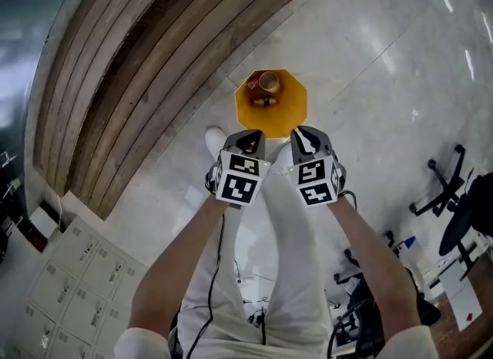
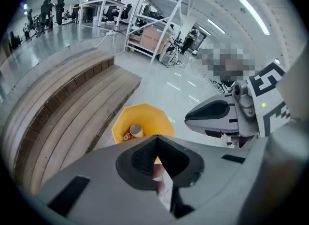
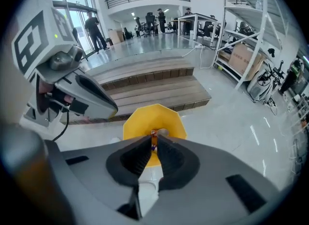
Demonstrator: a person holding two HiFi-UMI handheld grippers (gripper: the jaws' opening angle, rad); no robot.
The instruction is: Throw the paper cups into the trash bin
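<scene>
A yellow eight-sided trash bin (image 1: 286,103) stands on the pale floor just ahead of both grippers. Inside it lies a paper cup (image 1: 268,82) beside a small brown item (image 1: 263,102). My left gripper (image 1: 249,139) hovers over the bin's near rim with its jaws shut and nothing in them. In the left gripper view the bin (image 2: 145,118) and the cup (image 2: 136,131) show past the left gripper (image 2: 157,138). My right gripper (image 1: 303,135) hangs beside it. In its own view the right gripper (image 3: 154,141) has jaws a narrow slit apart and empty, with the bin (image 3: 145,120) beyond.
A curved wooden stepped bench (image 1: 154,57) runs behind the bin on the left. The person's white shoe (image 1: 215,140) is beside the bin. Grey lockers (image 1: 62,296) are at the lower left, office chairs (image 1: 454,203) at the right. Metal shelving (image 2: 159,26) stands further off.
</scene>
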